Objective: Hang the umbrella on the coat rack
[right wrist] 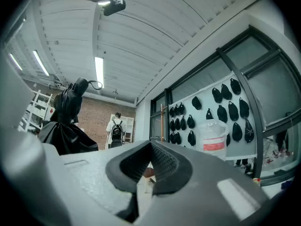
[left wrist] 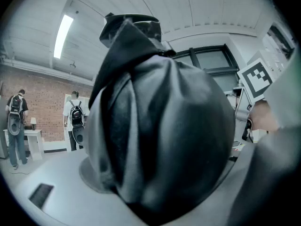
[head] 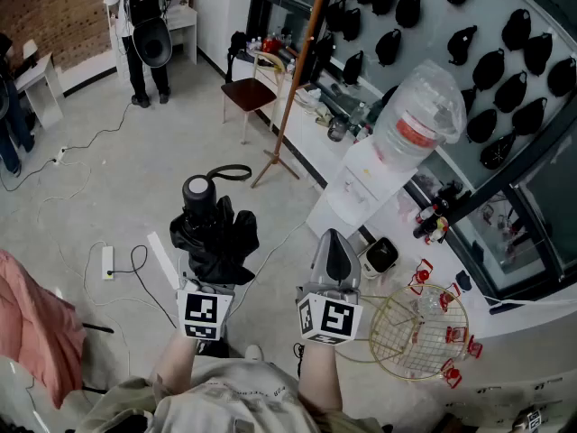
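Observation:
A folded black umbrella (head: 215, 234) stands upright in my left gripper (head: 209, 264), which is shut on its bundled fabric. Its round handle end (head: 198, 190) points up, and a strap loop (head: 231, 171) hangs off behind it. In the left gripper view the umbrella (left wrist: 160, 135) fills nearly the whole picture and hides the jaws. My right gripper (head: 334, 258) is beside it to the right, shut and holding nothing; its ribbed pads (right wrist: 162, 161) meet. The wooden coat rack (head: 297, 70) rises ahead, apart from both grippers, with its feet (head: 273, 164) on the floor.
A water dispenser (head: 353, 192) with a big bottle (head: 419, 115) stands right of the rack. A wire basket (head: 419, 332) lies at the lower right. A chair (head: 252, 88) is behind the rack. A power strip (head: 107, 262) and cables lie left. A person (head: 144, 25) stands far back.

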